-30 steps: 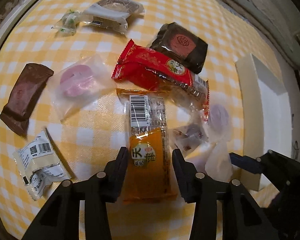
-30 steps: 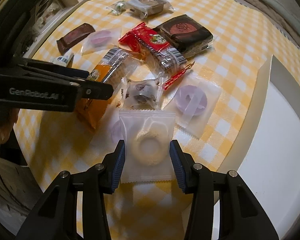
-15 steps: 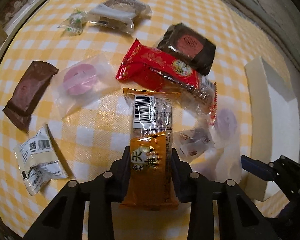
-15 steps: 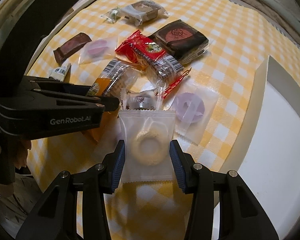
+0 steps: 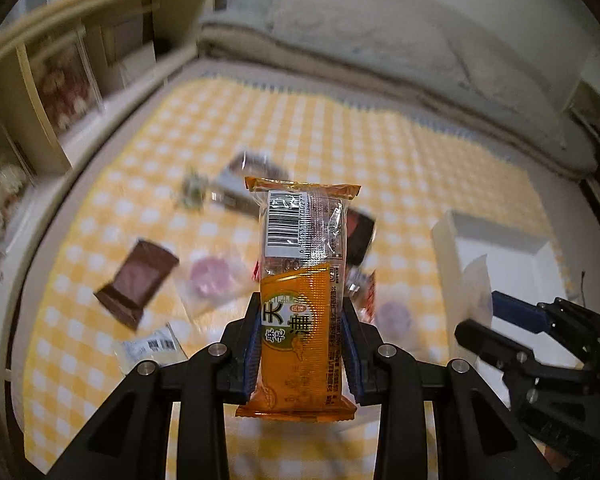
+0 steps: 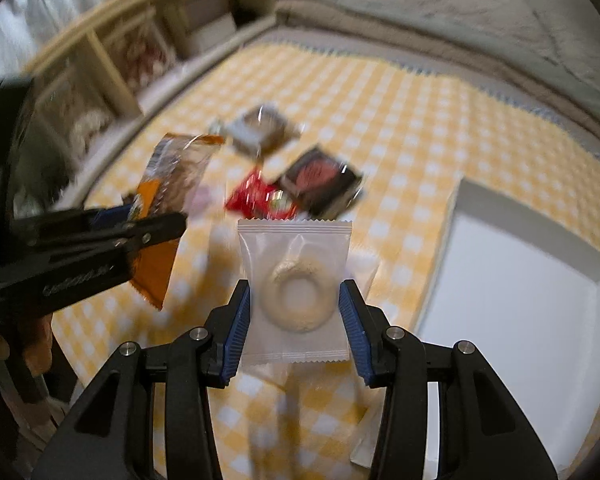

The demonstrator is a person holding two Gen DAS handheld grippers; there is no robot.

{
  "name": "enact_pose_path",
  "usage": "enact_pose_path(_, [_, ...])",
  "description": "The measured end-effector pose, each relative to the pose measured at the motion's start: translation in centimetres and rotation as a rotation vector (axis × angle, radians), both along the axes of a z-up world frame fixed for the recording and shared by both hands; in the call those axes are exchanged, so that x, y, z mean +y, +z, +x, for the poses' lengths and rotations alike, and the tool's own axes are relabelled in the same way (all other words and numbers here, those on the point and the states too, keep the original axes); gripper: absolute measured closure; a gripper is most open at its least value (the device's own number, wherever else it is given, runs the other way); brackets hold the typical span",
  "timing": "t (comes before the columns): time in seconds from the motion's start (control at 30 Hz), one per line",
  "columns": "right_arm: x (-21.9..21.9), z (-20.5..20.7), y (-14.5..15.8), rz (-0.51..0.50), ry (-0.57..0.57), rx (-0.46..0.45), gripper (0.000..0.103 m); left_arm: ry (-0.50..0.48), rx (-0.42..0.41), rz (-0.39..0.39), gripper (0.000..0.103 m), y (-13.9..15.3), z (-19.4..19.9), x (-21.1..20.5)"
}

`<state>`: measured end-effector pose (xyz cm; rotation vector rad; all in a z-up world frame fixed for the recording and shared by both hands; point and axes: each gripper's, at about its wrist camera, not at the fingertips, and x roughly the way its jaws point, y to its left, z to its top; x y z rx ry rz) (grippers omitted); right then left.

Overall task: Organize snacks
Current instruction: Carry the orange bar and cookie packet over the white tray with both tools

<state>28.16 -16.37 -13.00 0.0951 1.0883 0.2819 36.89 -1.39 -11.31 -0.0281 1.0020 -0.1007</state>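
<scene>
My left gripper (image 5: 300,344) is shut on an orange snack pack (image 5: 300,288) with a barcode and holds it lifted above the yellow checked table. The same pack (image 6: 168,208) shows in the right wrist view at the left. My right gripper (image 6: 296,316) is shut on a clear packet with a white ring-shaped snack (image 6: 296,292), also lifted off the table. The right gripper (image 5: 540,344) shows at the right of the left wrist view. A white tray (image 6: 452,216) lies to the right; it also shows in the left wrist view (image 5: 444,240).
On the table lie a brown bar (image 5: 136,280), a pink round snack (image 5: 212,280), a white barcode packet (image 5: 152,348), a red pack (image 6: 256,200), a dark square cake (image 6: 320,180) and a grey packet (image 6: 260,128). A shelf (image 5: 60,80) stands at the far left.
Both grippers have closed on their packets and lifted them off the table. The views now tilt up towards the far wall, with motion blur.
</scene>
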Motion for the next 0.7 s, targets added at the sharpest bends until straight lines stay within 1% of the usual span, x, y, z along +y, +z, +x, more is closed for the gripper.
enact_pose_path(0.13, [-1.3, -0.8, 2.5, 0.005, -0.061, -0.08, 0.057, -0.011, -0.086, 0.02, 0.069, 2.4, -2.7, -0.8])
enact_pose_path(0.33, [-3.5, -1.9, 5.0, -0.005, -0.139, -0.159, 0.057, -0.043, -0.155, 0.02, 0.069, 4.1, -5.7, -2.4])
enact_pose_path(0.53, [-6.6, -2.8, 6.1, -0.02, -0.224, -0.189, 0.057, -0.1, -0.2, -0.009, 0.069, 5.1, -7.5, -5.2])
enact_pose_path(0.7, [-10.2, -4.0, 6.4, -0.043, -0.298, -0.196, 0.057, -0.159, -0.192, -0.027, 0.069, 4.9, -8.0, -8.9])
